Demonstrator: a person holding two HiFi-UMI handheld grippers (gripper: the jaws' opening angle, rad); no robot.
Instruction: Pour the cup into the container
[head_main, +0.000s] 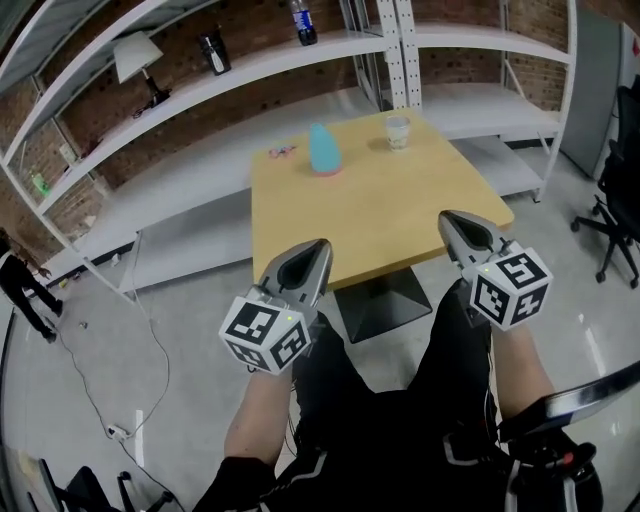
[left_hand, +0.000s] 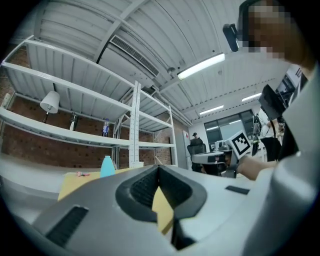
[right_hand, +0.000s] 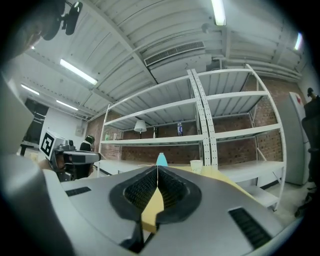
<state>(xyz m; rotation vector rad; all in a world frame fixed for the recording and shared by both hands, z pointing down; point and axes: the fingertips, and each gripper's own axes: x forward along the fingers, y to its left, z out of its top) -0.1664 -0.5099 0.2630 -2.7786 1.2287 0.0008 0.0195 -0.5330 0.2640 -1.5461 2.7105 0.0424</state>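
Nothing had been picked up yet; by the look of it the task stood at its very start, the approach not begun. Both claws hovered over the person's lap, short of the near edge of the bench (head_main: 385, 215). The left claw (head_main: 318, 247) was closed with its pads meeting and nothing between them, and the right claw (head_main: 447, 217) was likewise pressed together and empty.

The cup (head_main: 398, 131) stood upright at the far side of the bench, well apart from either claw. To its left stood a blue container (head_main: 323, 150) on a pinkish base, with a small pink item (head_main: 280, 151) lying just beyond that. Whether the cup held anything could not be made out.

The next move would likely call for the right claw – the nearer to the cup – to spread its jaws, reach across the bench and close round the cup's wall while keeping it level.
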